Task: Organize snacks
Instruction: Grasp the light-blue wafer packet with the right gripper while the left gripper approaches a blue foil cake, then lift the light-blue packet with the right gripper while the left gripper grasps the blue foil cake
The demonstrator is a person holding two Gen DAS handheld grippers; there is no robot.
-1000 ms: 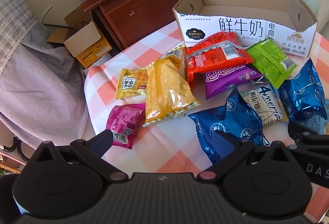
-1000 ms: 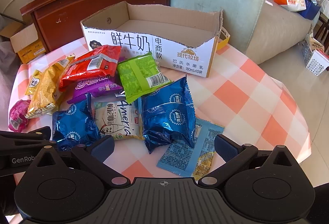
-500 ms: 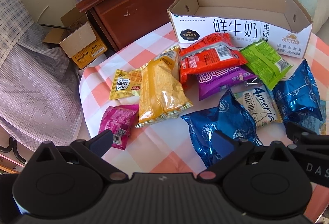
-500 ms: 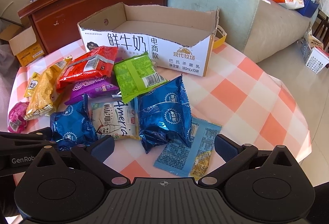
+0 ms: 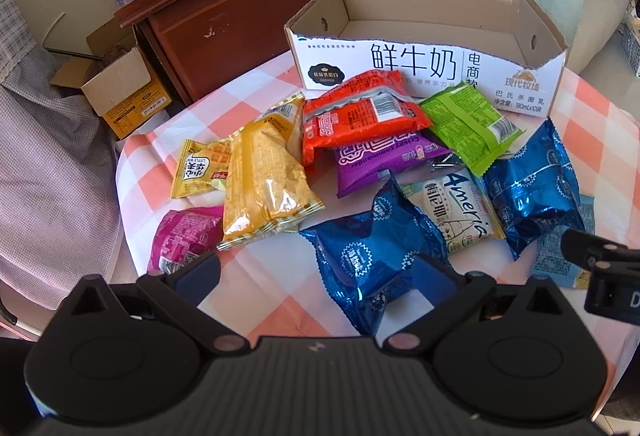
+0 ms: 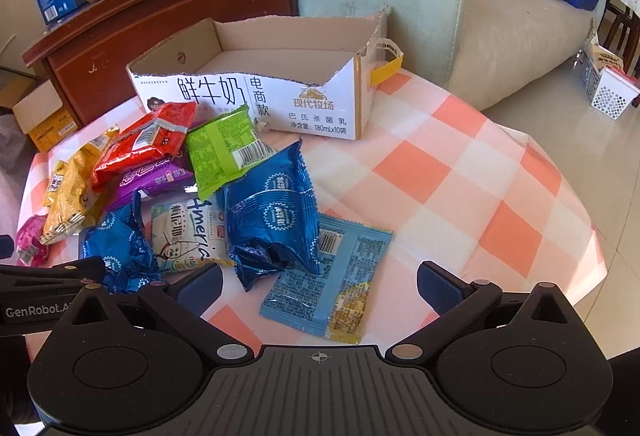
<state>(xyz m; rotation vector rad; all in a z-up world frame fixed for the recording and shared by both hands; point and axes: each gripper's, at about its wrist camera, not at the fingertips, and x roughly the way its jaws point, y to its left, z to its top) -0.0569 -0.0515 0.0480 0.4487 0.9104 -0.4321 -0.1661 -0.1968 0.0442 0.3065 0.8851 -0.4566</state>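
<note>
The cut-down milk carton (image 5: 424, 64) stands empty at the table's (image 6: 460, 172) far side. Before it lie 10 snack packets: 1 pink (image 5: 180, 240), 2 yellow (image 5: 264, 180), 1 red (image 5: 360, 112), 1 purple (image 5: 384, 160), 1 green (image 5: 468, 124), 2 dark blue (image 5: 368, 256), 1 white (image 5: 456, 212), 1 light blue (image 6: 336, 272). Left claw (image 5: 316, 276) and right claw (image 6: 320, 284) both gape, empty.

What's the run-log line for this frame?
phase: pre-grasp | left hand-held gripper: open, empty | right hand-held gripper: open, empty | cardboard box: empty | snack packets: all on table

Purple packet (image 5: 384, 164) half hidden under red packet (image 5: 360, 112). Light-blue packet (image 5: 558, 264) mostly covered by the right claw's finger in the left view. Small print unreadable.
</note>
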